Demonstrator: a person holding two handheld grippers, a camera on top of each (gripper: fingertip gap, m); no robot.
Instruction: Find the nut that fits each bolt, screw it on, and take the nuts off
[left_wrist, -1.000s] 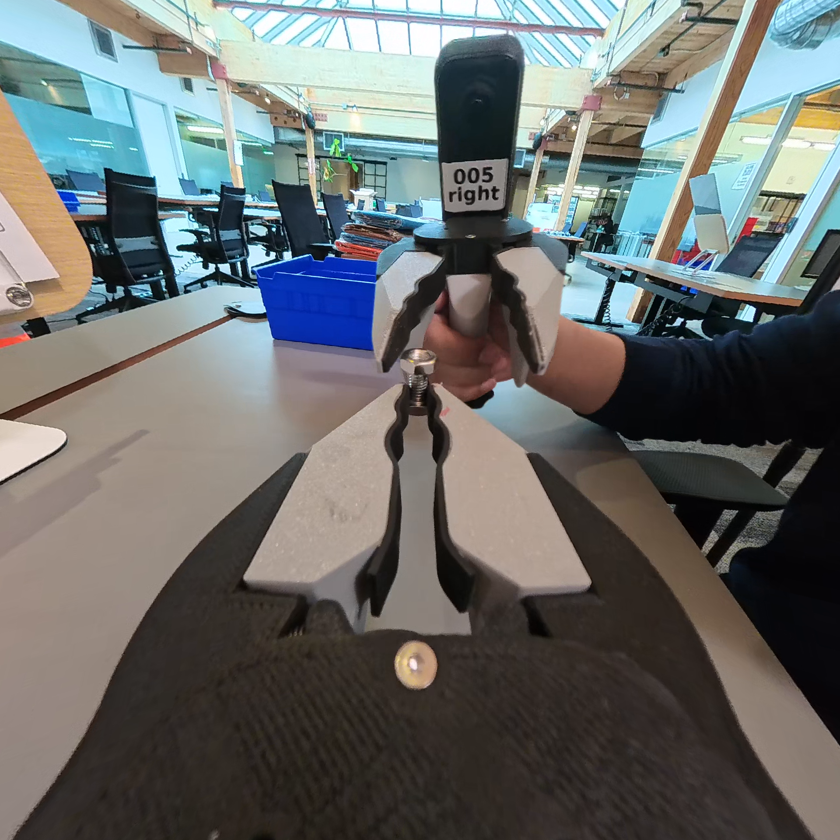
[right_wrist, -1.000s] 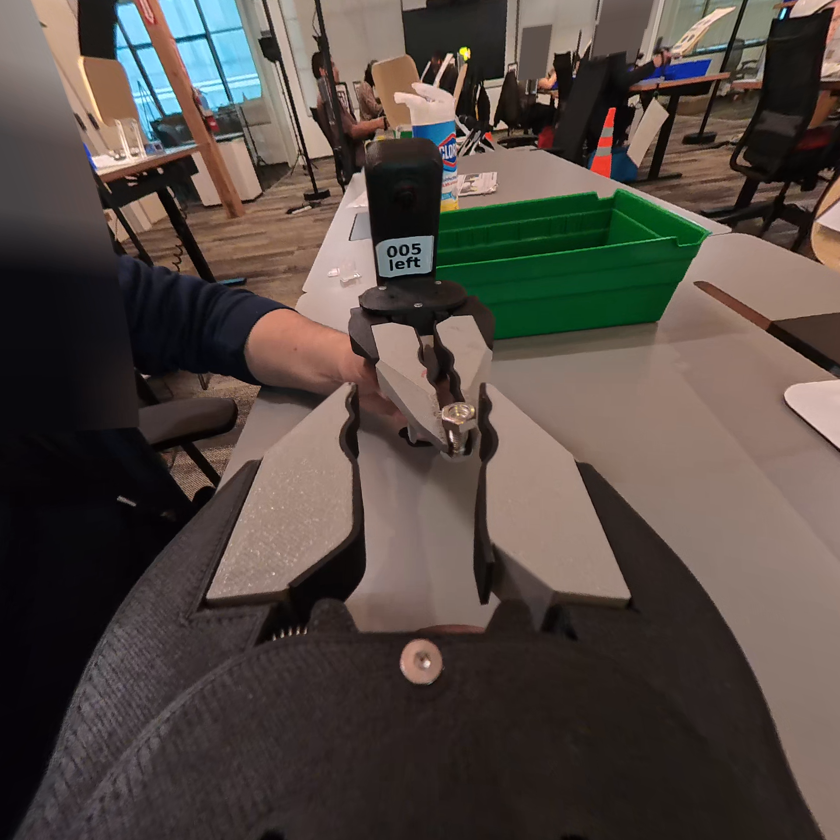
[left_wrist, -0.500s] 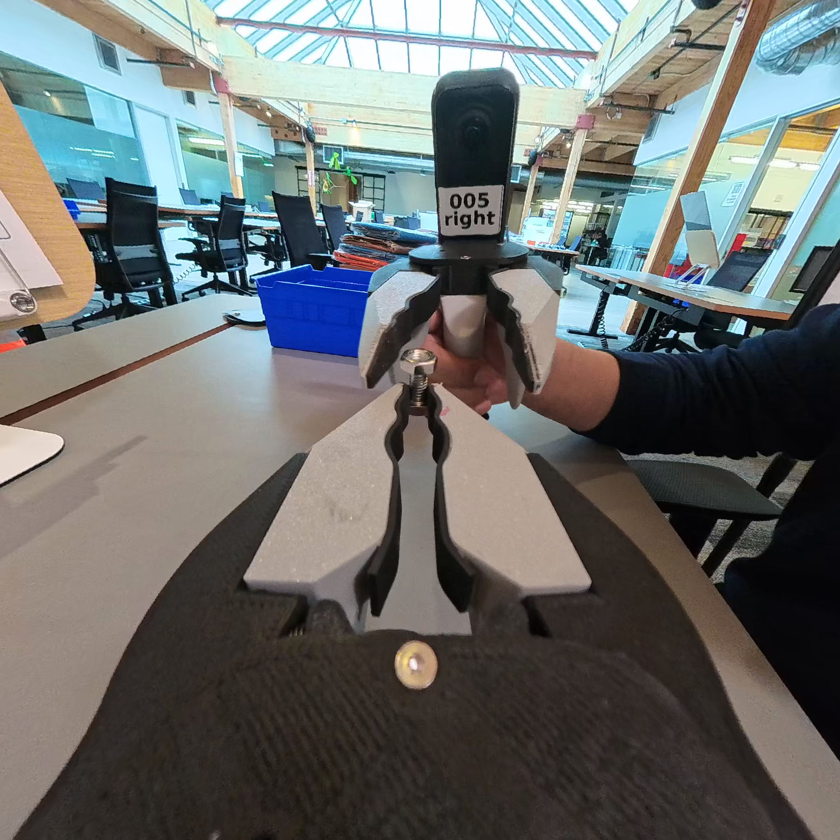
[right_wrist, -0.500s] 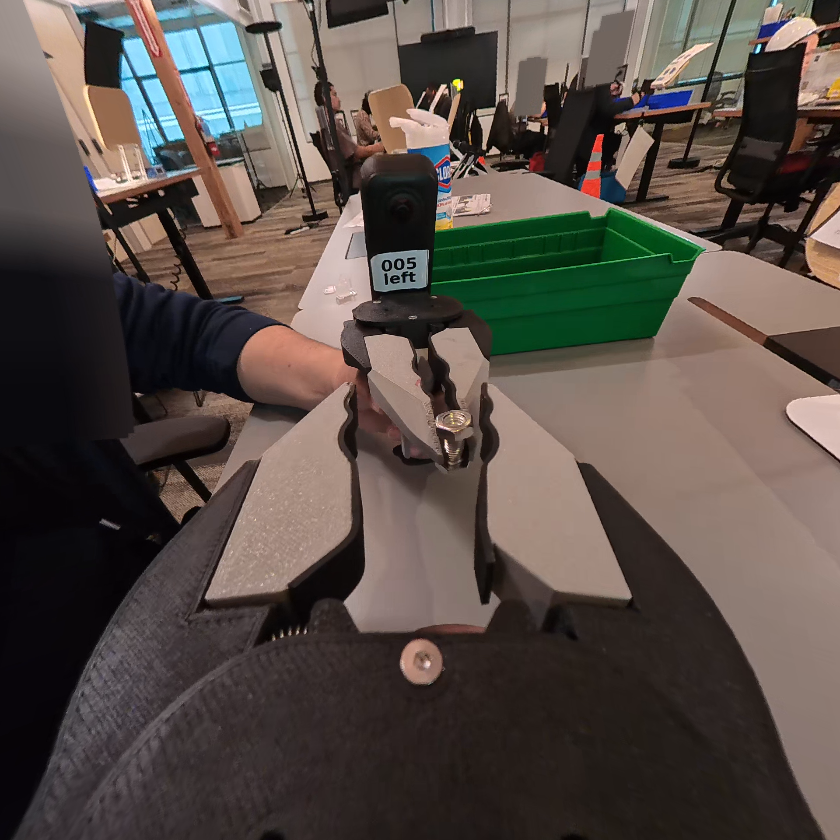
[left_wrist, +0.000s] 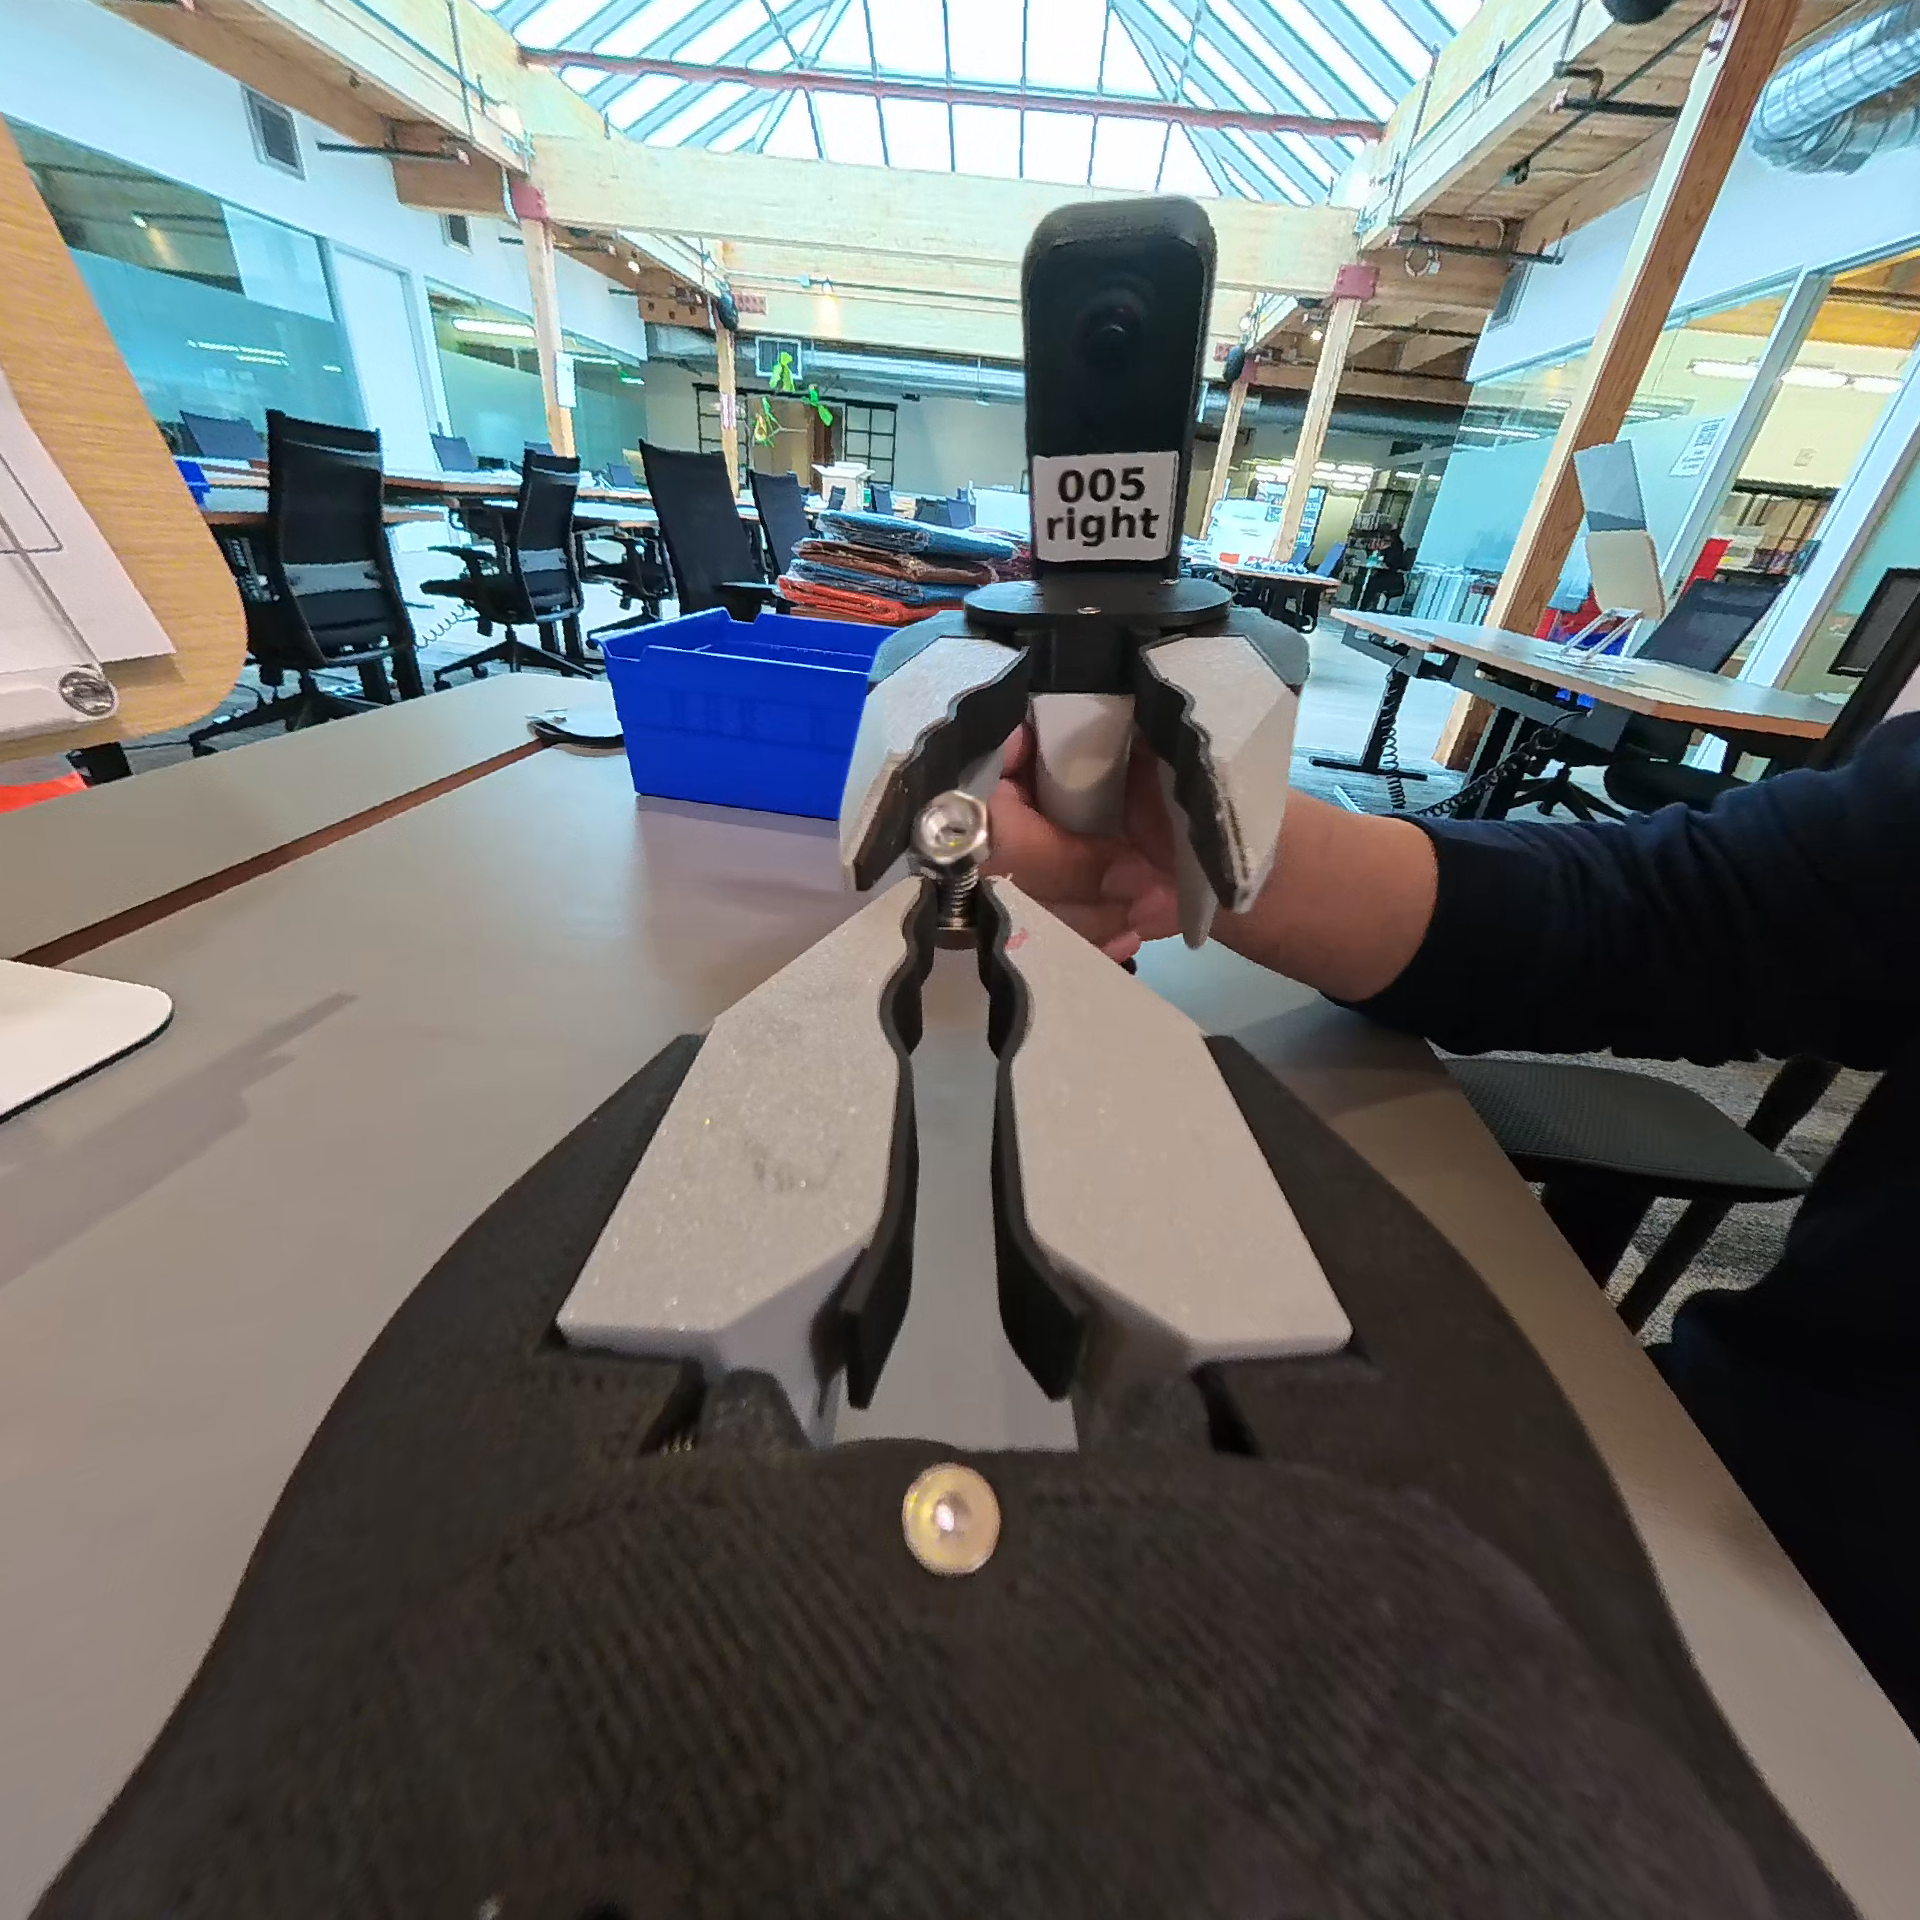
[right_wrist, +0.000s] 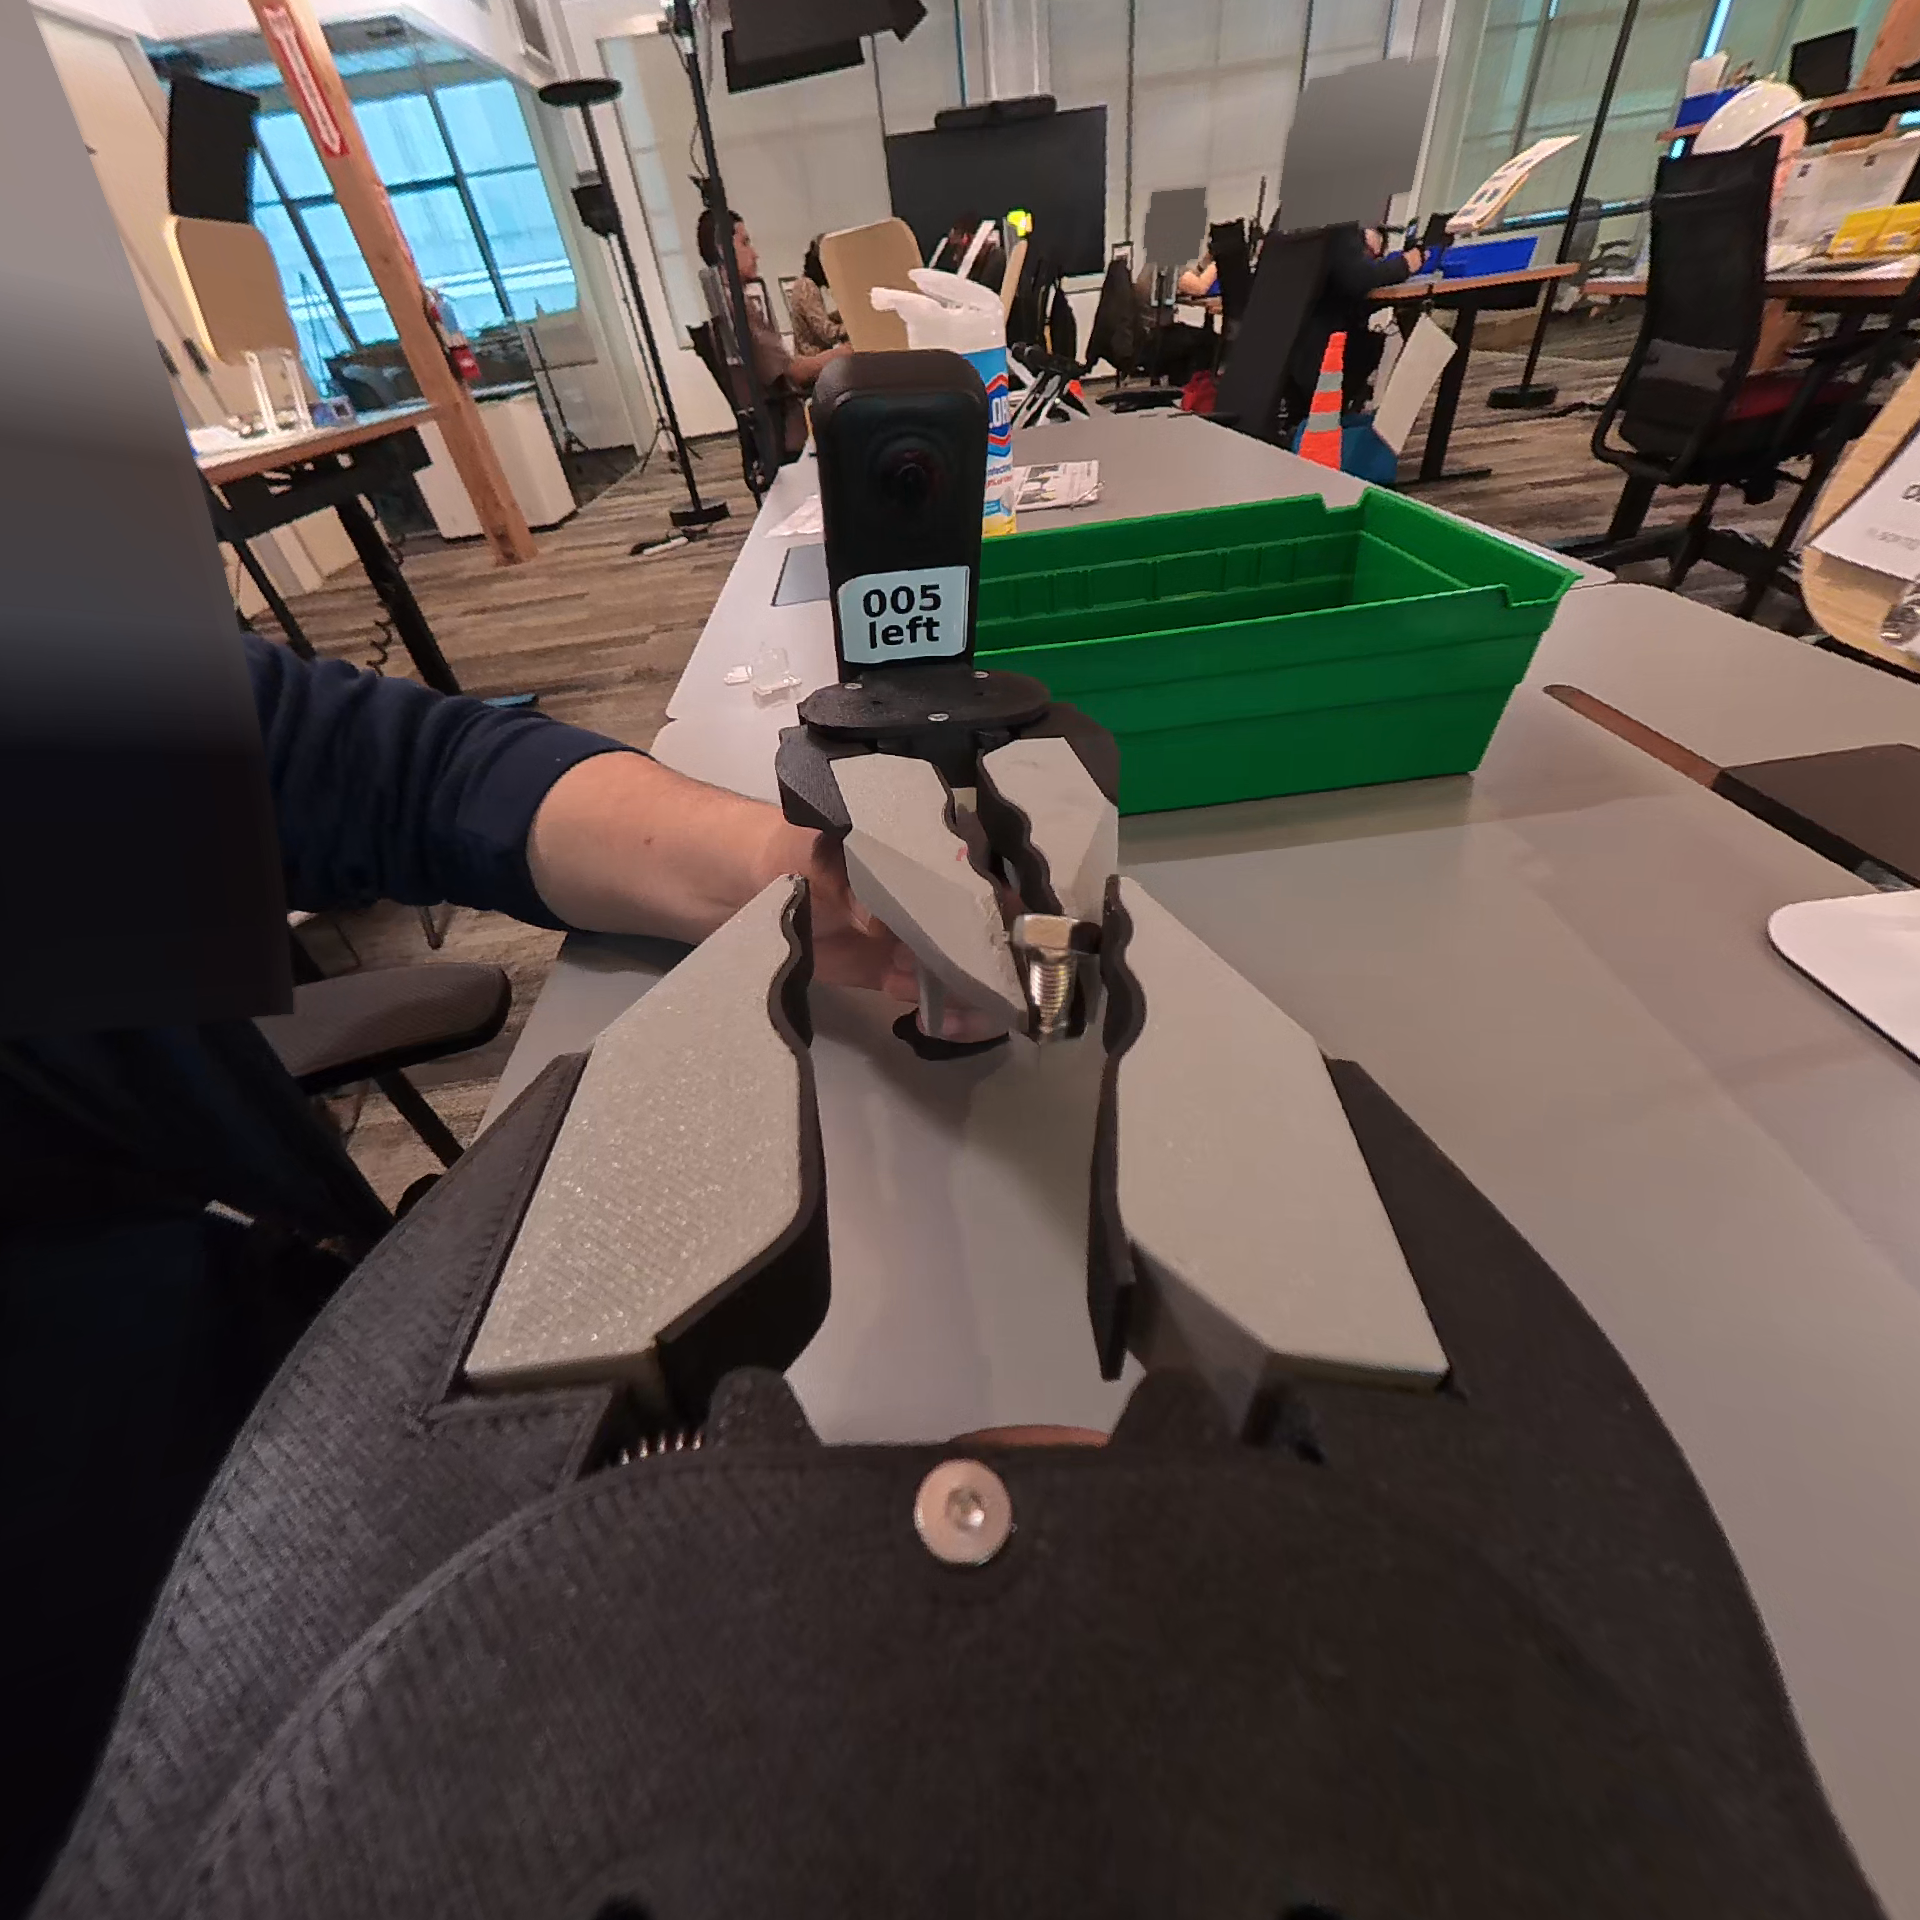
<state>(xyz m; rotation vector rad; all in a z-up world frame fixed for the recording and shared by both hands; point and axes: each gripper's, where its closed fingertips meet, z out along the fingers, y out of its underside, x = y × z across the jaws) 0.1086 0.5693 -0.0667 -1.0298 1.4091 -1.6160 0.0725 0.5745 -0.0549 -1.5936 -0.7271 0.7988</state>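
Bolt (left_wrist: 948, 862): silver, clamped by its threads in left gripper (left_wrist: 951, 920) narrow jaws. Right gripper (right_wrist: 951, 940) jaws wide around its head; risk: closing off-centre tilts bolt.

Grey table (left_wrist: 312, 1039) with a blue bin (left_wrist: 743, 717) at its far side; green bin (right_wrist: 1247, 644) beside a wipes canister (right_wrist: 982, 343); orange cone (right_wrist: 1325, 405), black office chairs (left_wrist: 332, 561), folded cloths (left_wrist: 883, 571) beyond.
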